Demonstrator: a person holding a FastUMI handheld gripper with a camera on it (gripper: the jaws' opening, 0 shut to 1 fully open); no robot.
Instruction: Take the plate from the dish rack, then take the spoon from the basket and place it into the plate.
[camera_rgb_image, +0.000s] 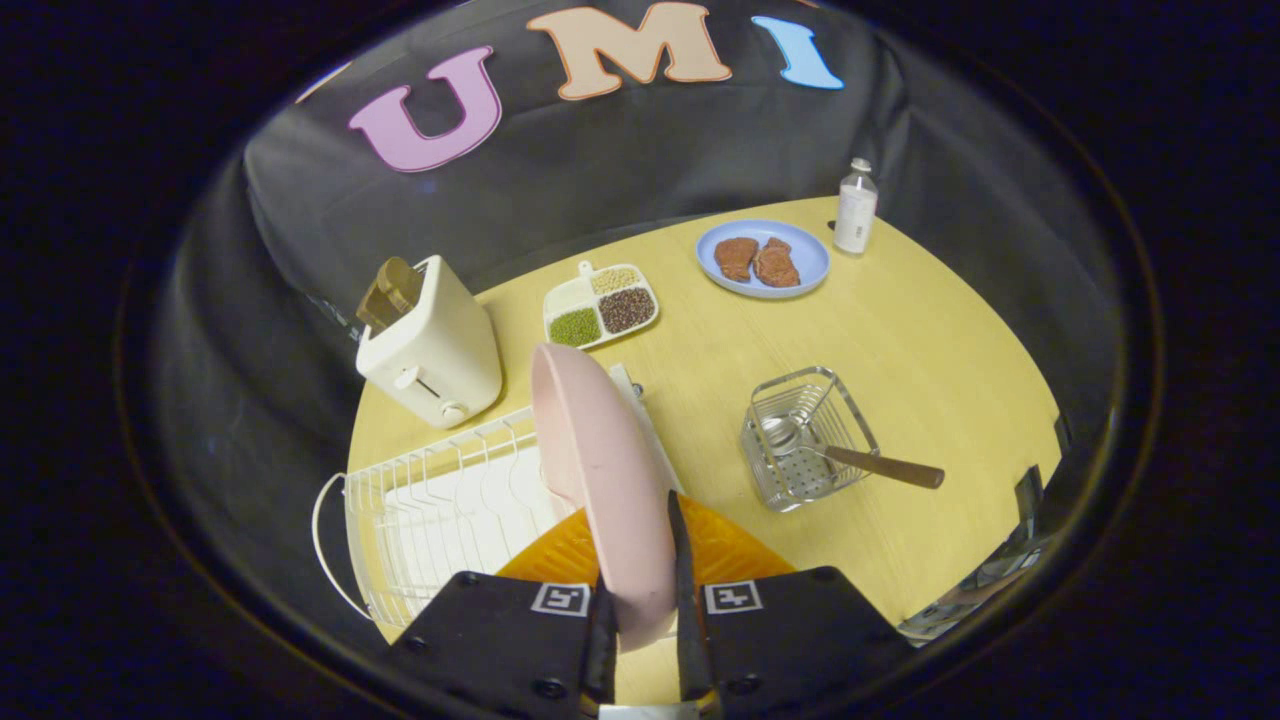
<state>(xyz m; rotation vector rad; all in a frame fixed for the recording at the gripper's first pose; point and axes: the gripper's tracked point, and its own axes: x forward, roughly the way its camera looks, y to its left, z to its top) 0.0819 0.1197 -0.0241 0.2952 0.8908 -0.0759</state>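
A pink plate (600, 470) stands on edge between my two fingers, and my gripper (640, 620) is shut on its near rim. The plate is held above the right end of the white wire dish rack (430, 510). Beyond the fingers to the right, a metal wire basket (808, 436) sits on the yellow table (900, 340). A spoon (850, 455) lies in it, bowl inside and brown wooden handle sticking out over the basket's right rim.
A cream toaster (430, 345) with toast stands behind the rack. Farther back are a divided tray of beans (600, 304), a blue plate with meat (763, 258) and a small bottle (855, 206). An orange ribbed piece (725, 550) shows under the pink plate.
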